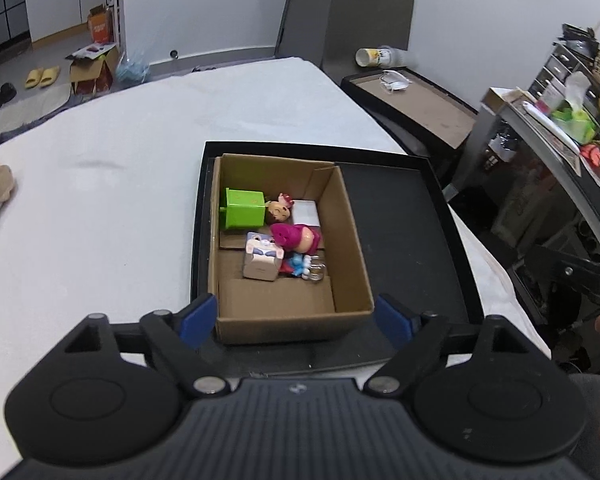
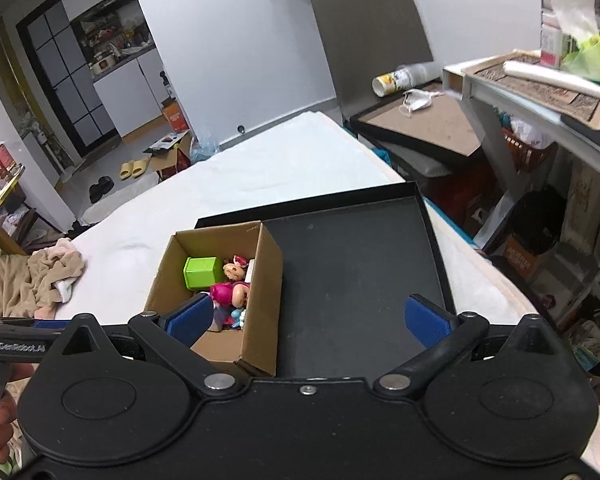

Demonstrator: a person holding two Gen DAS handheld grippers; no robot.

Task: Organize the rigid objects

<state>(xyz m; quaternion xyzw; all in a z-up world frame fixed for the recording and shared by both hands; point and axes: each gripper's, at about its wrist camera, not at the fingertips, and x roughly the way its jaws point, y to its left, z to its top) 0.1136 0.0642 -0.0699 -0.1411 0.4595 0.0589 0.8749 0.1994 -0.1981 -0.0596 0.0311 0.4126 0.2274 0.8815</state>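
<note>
An open cardboard box (image 1: 352,240) stands in the left half of a black tray (image 1: 404,220) on the white-covered table. In it lie a green cube (image 1: 242,208), a brown-faced figurine (image 1: 279,211), a white block (image 1: 306,212), a magenta figurine (image 1: 296,236), a small printed box (image 1: 262,258) and a blue toy (image 1: 300,266). My left gripper (image 1: 296,322) is open and empty, held above the box's near wall. My right gripper (image 2: 306,318) is open and empty, above the tray (image 2: 360,272) beside the box (image 2: 268,280). The green cube (image 2: 200,272) and the magenta figurine (image 2: 230,292) show there too.
Beige cloth (image 2: 48,276) lies at the table's left edge. A second tray with a white mask (image 1: 394,80) and a paper cup stack (image 1: 380,56) stands beyond the table's far right corner. A cluttered shelf (image 1: 560,120) stands to the right. The tray's right half holds nothing.
</note>
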